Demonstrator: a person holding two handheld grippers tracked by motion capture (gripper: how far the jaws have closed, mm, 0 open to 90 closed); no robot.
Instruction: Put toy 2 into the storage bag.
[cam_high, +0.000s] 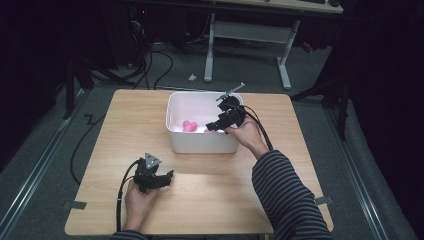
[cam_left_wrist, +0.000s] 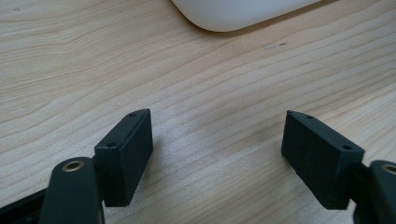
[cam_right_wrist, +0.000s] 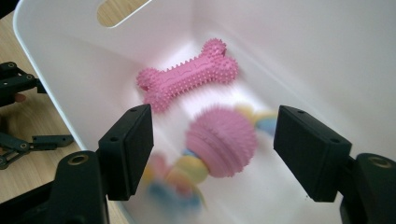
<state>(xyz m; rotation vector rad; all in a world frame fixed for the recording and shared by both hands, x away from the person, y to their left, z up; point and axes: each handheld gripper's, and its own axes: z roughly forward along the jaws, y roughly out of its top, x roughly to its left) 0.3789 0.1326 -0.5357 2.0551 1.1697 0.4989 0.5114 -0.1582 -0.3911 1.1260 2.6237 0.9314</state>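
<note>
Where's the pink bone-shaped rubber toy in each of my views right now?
High view: the pink spiky bone-shaped rubber toy lies inside the white plastic bin at table centre, left of the right claw.
Left gripper view: not in this picture; the bin's rounded corner is at the top edge.
Right gripper view: upper middle, on the bin floor, beyond the blurred pink ball toy.
Shared landmark: the white bin.

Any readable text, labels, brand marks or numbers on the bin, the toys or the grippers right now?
None can be read.
White bin: plain walls, no label or print.
Pink bone toy: studs and ridges, no lettering.
Pink ball toy: blurred, no marking to make out.
Left gripper and right gripper: plain black jaws, no brand or number.
Table: bare wood grain.
</note>
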